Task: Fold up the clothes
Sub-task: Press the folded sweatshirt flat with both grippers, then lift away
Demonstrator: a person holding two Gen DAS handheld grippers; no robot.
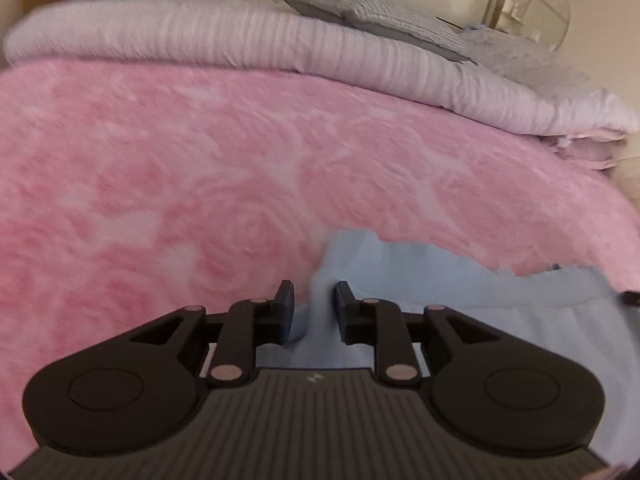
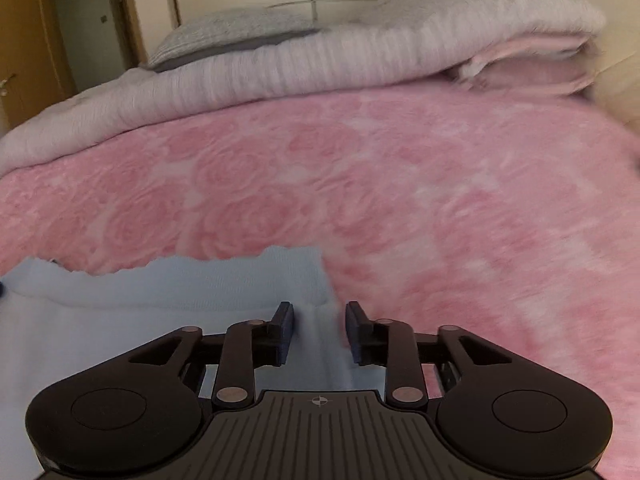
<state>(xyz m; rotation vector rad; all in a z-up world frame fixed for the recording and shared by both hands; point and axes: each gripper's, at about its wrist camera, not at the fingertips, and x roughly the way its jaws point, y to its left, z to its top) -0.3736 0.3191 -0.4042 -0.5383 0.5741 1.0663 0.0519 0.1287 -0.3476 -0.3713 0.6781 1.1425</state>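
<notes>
- The light blue garment point(image 1: 460, 280) lies flat at the near edge of the bed, on the pink blanket point(image 1: 200, 168); its ribbed band runs left to right across both views.
- The left gripper point(image 1: 314, 308) stands part-open over the garment's left corner; a raised ridge of cloth sits between the jaws, yet the pads look clear of it — no real pinch.
- The right gripper point(image 2: 319, 330) is likewise part-open at the right corner point(image 2: 316, 276), with the edge of the cloth between the jaws and gaps showing on both sides.
- Risk: if either gripper lifts as it stands, the cloth would likely slide out; one corner would rise alone and the fold would go crooked.
- Risk: the blanket is plush and lies just beside each corner; a deep closing could catch its pile along with the garment — dragging it along.
- Risk: the left ridge is bunched; gripping it so may set a crease in the fold.
- The folded white quilt point(image 2: 320, 64) and the grey pillow point(image 1: 372, 12) lie well apart at the far side; no trouble there.
</notes>
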